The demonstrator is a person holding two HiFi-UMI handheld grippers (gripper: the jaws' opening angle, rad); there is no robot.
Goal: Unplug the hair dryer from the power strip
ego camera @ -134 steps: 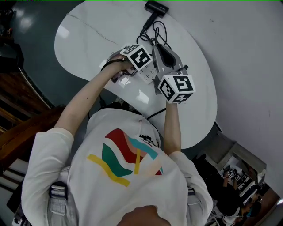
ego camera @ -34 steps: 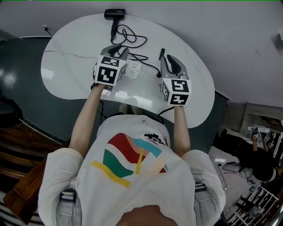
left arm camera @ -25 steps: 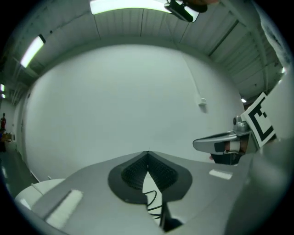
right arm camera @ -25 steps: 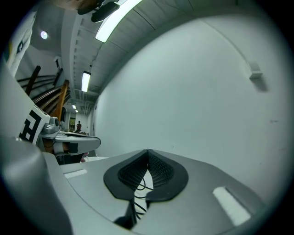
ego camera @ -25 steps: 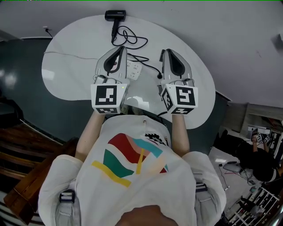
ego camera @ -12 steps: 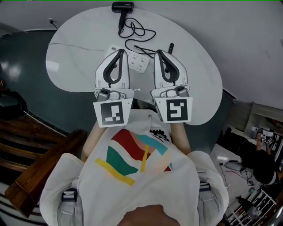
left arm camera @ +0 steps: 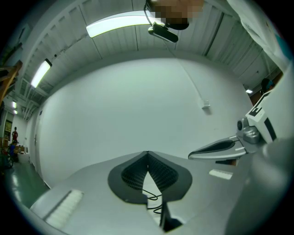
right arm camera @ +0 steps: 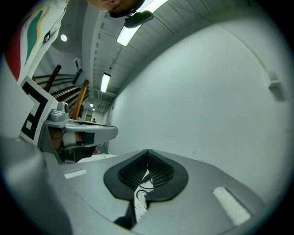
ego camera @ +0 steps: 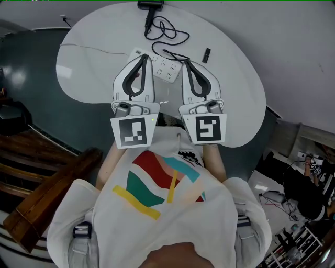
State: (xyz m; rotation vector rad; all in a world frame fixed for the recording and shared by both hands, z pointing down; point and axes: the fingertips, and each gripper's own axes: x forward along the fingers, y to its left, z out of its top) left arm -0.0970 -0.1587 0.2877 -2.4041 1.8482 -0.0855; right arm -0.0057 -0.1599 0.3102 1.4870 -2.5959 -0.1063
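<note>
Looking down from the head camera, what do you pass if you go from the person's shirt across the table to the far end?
First the shirt, then the white power strip, then the loopy black cable, then the hair dryer at the far edge.

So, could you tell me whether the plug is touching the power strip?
Apart. The head view shows the plug lying to the right of the power strip, with bare table between them.
</note>
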